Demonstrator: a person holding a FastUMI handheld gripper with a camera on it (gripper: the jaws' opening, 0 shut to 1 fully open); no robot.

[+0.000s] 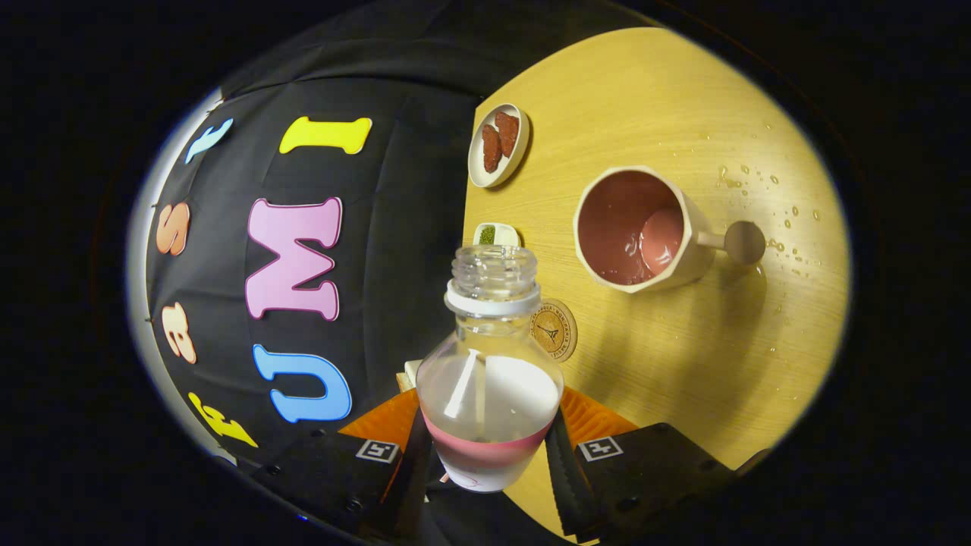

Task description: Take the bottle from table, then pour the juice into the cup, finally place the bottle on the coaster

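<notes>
1. The gripper [489, 447] has both fingers pressed on the clear bottle [489, 402], uncapped, with a little pink liquid inside.
2. Just beyond, at 1 o'clock from the bottle neck, lies the round coaster [557, 331].
3. Farther at 2 o'clock stands the cup [641, 227], pink juice inside.
4. Farthest, at 12 o'clock, a small dish [497, 233] and a plate [498, 144] sit on the table [683, 364].

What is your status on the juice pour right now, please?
Gripper shut on bottle, uncapped. Cup holds pink juice. Coaster beyond the fingers, bare. Droplets on table.
</notes>
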